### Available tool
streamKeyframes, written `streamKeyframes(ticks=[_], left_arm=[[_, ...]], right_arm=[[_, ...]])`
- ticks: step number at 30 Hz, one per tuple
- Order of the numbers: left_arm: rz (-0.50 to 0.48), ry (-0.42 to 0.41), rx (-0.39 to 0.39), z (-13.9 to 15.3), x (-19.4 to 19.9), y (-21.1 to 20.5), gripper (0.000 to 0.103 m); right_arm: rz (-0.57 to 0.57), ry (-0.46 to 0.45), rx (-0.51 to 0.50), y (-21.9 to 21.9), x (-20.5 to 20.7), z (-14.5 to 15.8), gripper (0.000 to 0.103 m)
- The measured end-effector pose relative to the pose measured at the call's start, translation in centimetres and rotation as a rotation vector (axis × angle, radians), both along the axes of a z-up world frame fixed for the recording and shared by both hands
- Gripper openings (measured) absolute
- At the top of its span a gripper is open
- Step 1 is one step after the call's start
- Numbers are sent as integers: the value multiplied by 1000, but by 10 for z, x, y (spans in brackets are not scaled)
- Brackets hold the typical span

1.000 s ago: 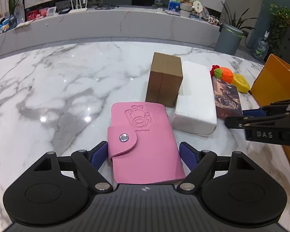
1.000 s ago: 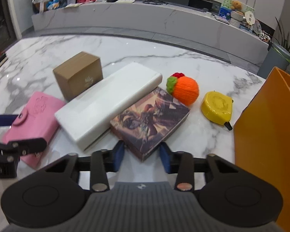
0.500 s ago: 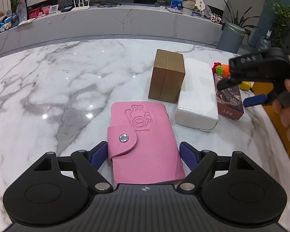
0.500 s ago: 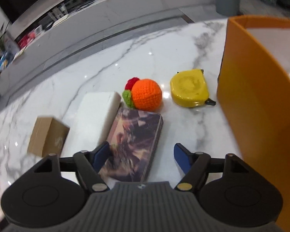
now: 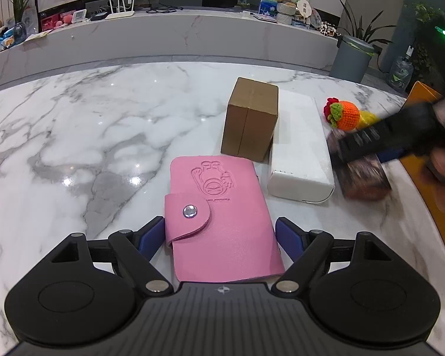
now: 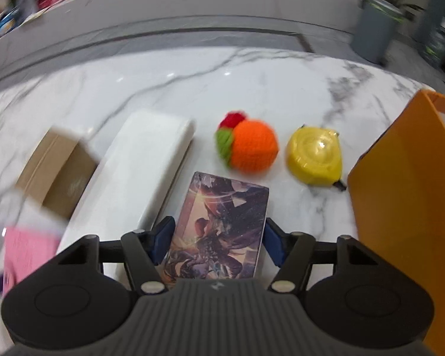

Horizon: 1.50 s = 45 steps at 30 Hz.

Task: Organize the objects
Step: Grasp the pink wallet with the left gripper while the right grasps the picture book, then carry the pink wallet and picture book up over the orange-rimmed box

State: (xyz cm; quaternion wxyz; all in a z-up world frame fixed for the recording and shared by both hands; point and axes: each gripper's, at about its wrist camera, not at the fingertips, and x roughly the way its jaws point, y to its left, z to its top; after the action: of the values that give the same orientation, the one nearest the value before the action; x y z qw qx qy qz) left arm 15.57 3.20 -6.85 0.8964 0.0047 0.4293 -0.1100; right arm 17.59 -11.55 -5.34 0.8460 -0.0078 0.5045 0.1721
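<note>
We have the left gripper (image 5: 221, 237) straddling the near end of the pink wallet (image 5: 222, 222) on the marble table (image 5: 89, 136); its jaws stand wide, a little broader than the wallet, and we cannot tell whether the pads touch its edges. The right gripper (image 6: 216, 243) brackets the card box (image 6: 219, 225) at 6 o'clock in its view, jaws parted about to the box's width, pads at or just beside its long sides; a firm hold is not clear.

The white box (image 6: 151, 166) lies at 10 o'clock, touching or just beside the card box, the knit ball (image 6: 247, 145) at 12, the yellow tape (image 6: 314, 157) at 1, the orange bin (image 6: 412, 184) at 3.

We judge the card box light and stiff with a glossy, slippery wrap, so we take it across the long sides near the middle. The wallet looks soft and flat; we pinch its side edges, clear of the snap flap.
</note>
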Motion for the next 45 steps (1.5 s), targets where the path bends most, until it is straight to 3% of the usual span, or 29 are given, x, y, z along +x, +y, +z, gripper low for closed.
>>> streamKeyframes(ticks=[6, 16, 21, 32, 35, 37, 40, 45], left_arm=[[-21, 37, 12, 2, -17, -5, 93], [-144, 156, 67, 6, -97, -43, 93], [-149, 167, 69, 6, -118, -51, 93], [-112, 32, 133, -3, -111, -64, 99], [-113, 38, 126, -2, -109, -63, 94], [-127, 50, 136, 1, -108, -63, 93], [-133, 43, 158, 2, -109, -61, 92], [-136, 15, 128, 21, -111, -55, 92]], right_arm=[[223, -31, -10, -26, -48, -3, 65], [496, -72, 4, -70, -133, -4, 65], [550, -69, 4, -87, -164, -6, 65], [568, -71, 16, -100, -174, -13, 80], [559, -78, 29, -103, -176, -14, 79], [567, -85, 38, -102, -178, -12, 64], [581, -88, 29, -98, -181, -8, 63], [604, -106, 31, -94, -185, -2, 63]])
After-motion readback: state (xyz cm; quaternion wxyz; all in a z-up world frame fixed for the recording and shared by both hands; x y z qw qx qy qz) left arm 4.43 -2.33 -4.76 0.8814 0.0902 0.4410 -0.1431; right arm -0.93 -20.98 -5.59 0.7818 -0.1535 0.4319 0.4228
